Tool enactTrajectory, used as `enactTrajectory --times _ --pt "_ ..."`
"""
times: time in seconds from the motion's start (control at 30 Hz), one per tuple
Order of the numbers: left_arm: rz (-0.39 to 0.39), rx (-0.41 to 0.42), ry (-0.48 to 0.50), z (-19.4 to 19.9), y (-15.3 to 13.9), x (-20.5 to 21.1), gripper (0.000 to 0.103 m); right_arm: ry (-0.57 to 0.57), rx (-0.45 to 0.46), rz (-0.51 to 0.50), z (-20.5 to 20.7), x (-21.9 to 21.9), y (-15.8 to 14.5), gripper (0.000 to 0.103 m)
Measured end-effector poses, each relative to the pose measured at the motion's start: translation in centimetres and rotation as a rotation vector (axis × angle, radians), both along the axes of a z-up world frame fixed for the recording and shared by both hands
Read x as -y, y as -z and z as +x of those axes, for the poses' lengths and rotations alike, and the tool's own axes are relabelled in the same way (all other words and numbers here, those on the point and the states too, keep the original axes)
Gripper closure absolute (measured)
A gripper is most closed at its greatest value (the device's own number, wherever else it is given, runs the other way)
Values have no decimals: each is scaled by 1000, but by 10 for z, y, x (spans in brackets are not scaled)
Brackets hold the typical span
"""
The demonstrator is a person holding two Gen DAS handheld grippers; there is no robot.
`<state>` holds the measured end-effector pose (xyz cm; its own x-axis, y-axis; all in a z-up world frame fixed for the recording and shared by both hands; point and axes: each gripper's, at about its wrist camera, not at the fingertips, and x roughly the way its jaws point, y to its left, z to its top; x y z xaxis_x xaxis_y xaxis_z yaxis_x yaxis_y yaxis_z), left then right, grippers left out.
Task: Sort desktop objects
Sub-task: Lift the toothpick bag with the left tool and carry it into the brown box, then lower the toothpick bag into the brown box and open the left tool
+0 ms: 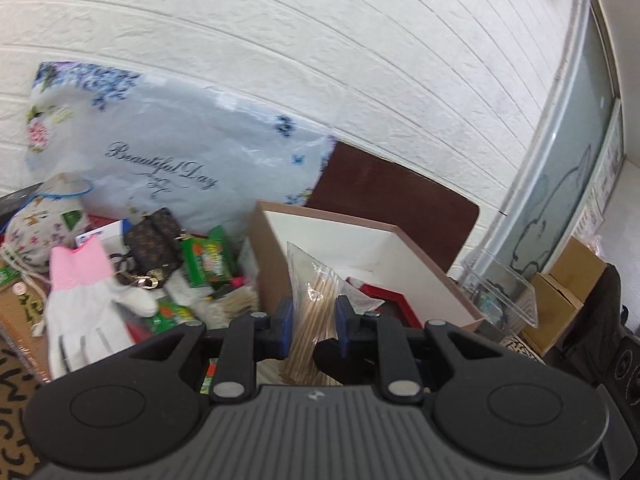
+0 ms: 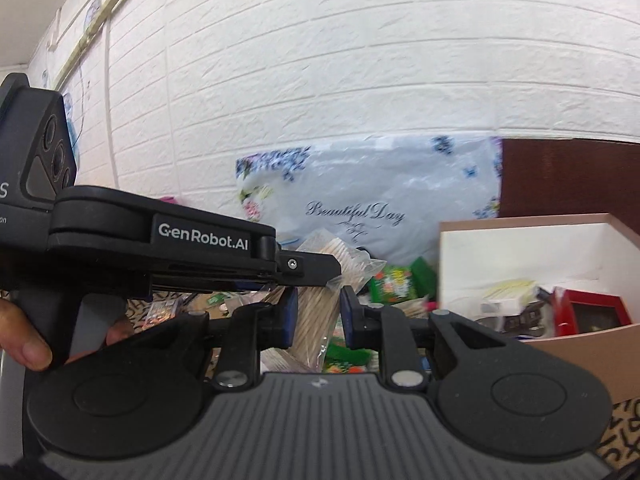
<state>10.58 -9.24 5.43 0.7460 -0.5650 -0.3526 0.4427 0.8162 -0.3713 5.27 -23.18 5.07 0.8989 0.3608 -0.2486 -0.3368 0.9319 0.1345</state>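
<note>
Both the left gripper and the right gripper pinch one clear bag of wooden sticks at frame centre, lifted above the clutter; carry it level over the open box at right, releasing both together

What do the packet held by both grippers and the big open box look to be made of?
Packet: thin clear plastic film, glossy and crinkled, with pale sticks, probably wood or bamboo, showing through. Box: looks like stiff cardboard, matte, pinkish-brown outside and white inside, with thick straight walls.
</note>
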Motion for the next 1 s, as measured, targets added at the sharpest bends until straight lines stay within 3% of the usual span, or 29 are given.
enactTrajectory --times 0.57,1.0 --pt "19 -9 139 40 0 116 81 203 -3 69 10 112 2 82" --pt "65 -62 150 90 28 155 81 234 -91 87 60 155 28 82"
